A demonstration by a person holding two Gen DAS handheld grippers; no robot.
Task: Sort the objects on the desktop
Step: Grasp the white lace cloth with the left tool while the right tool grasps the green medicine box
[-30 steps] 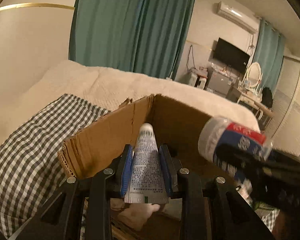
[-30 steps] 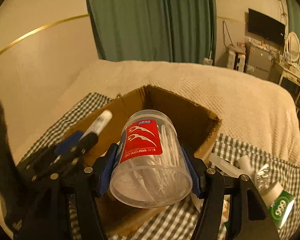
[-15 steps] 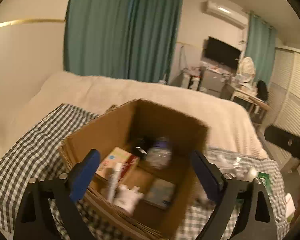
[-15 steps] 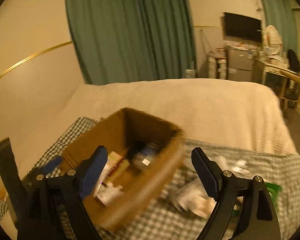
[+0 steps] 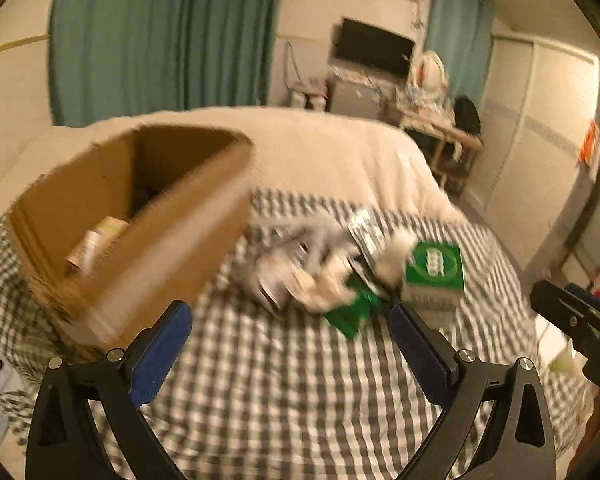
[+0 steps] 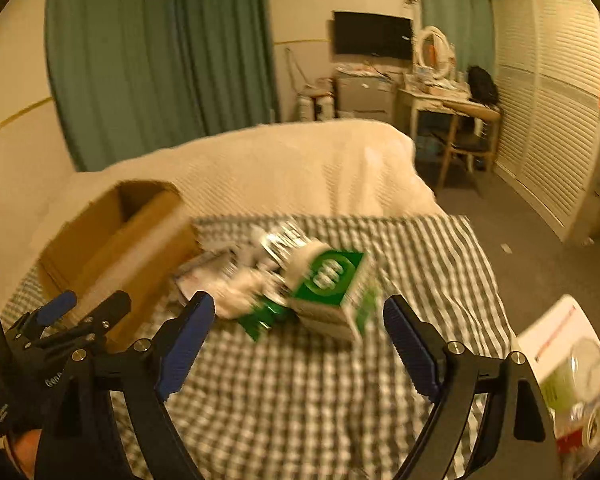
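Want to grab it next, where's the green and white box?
In both views the green and white box sits on the checked cloth, right of the cardboard box, beside the item pile.

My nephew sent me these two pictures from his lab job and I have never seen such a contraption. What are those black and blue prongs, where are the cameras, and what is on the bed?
There is no robot: a person holds a two-finger gripper in each hand, with a camera on each looking along its fingers. One picture is from the left gripper, the other from the right gripper. Both stand open and hold nothing. On the checked cloth sits an open cardboard box with some items inside. Beside it lies a blurred pile of small things, the clearest a green and white box.
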